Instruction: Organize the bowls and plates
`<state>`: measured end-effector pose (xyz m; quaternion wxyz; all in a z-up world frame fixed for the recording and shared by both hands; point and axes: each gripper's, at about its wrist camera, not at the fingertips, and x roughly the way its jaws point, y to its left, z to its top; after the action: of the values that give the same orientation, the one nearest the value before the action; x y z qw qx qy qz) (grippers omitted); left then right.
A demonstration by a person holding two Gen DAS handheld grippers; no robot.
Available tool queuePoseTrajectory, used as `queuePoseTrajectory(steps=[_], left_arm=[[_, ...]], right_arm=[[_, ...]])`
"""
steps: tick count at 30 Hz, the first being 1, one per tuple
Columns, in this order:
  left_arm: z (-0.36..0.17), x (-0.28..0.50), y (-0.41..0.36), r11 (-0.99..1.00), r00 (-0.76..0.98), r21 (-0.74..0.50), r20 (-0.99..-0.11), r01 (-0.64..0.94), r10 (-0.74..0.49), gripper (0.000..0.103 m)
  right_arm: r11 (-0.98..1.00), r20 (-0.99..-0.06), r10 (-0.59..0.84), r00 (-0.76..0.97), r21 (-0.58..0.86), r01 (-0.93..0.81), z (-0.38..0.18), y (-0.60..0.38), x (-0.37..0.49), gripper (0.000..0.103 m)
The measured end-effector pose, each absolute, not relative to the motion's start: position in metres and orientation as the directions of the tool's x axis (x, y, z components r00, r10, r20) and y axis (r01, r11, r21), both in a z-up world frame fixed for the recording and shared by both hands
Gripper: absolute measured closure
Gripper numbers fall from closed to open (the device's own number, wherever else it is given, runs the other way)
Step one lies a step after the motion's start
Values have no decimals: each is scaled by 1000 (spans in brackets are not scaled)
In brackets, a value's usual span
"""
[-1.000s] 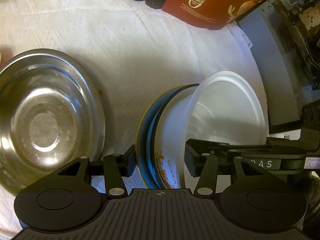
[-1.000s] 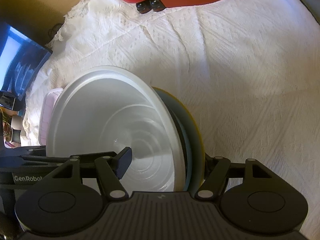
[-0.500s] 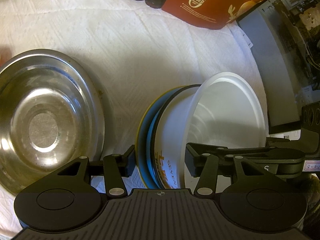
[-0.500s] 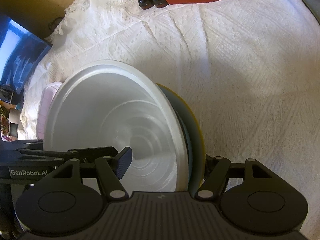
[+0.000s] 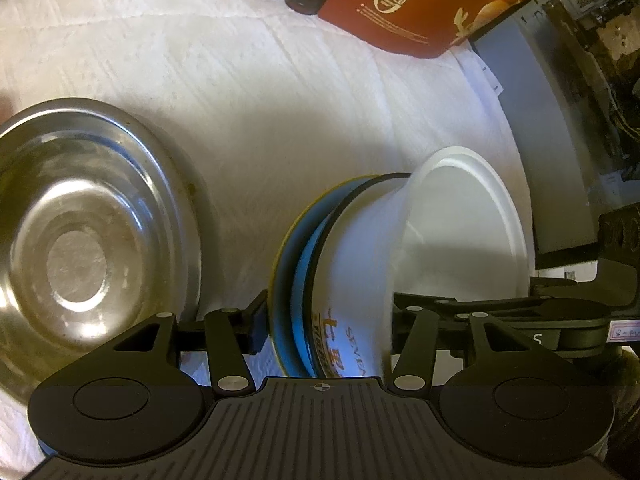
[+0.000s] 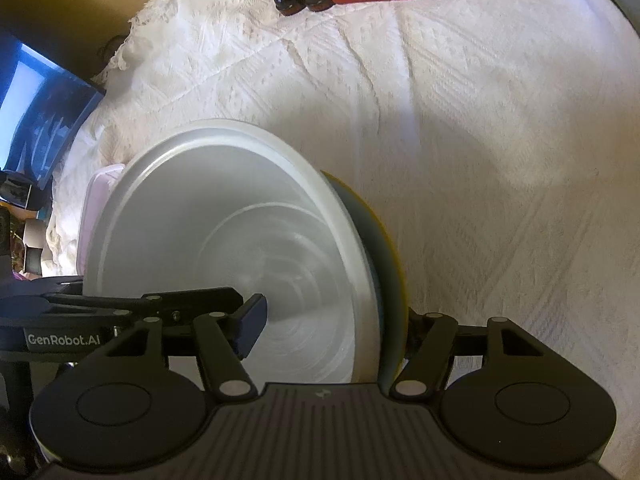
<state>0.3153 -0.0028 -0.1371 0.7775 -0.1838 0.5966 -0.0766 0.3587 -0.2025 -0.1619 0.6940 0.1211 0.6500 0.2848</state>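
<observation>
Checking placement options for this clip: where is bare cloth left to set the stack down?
Bare white cloth lies right of the white plastic bowl, up to the red carton. A narrower strip separates the steel bowl from the bowl stack. Crowded near the grey monitor.

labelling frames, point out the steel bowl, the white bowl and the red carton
steel bowl (image 5: 76, 264), left wrist view, flat bottom
white bowl (image 6: 240, 256), right wrist view, inner wall
red carton (image 5: 404, 8), left wrist view, printed face

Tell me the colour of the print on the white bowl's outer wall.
Orange-gold characters with grey lettering, on the white bowl. It shows best in the left wrist view.
</observation>
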Motion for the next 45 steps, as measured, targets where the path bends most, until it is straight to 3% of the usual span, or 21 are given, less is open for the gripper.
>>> queuePoseTrajectory(steps=[12,21,26,33,45], left_arm=[[-129,319,-2,916,282,-391,-892,-90,-353,46],[-70,317,21,894,384,-443,-837,-61,-389,46],[-40,302,55,903,459,-421,-821,-84,-340,46],[-37,278,115,917,470,-358,-849,-175,-241,46],[-111,264,169,875,385,-363,-894,-322,-230,47]], right_arm=[[824,-847,531,4,516,-234,-143,-203,358,39],[823,-852,514,100,457,-337,-67,-178,367,39],[784,-825,554,110,472,-403,-44,-139,369,39],[714,-801,599,-1,534,-454,-62,-64,365,38],[763,-869,489,-73,467,-446,-119,-9,351,39]])
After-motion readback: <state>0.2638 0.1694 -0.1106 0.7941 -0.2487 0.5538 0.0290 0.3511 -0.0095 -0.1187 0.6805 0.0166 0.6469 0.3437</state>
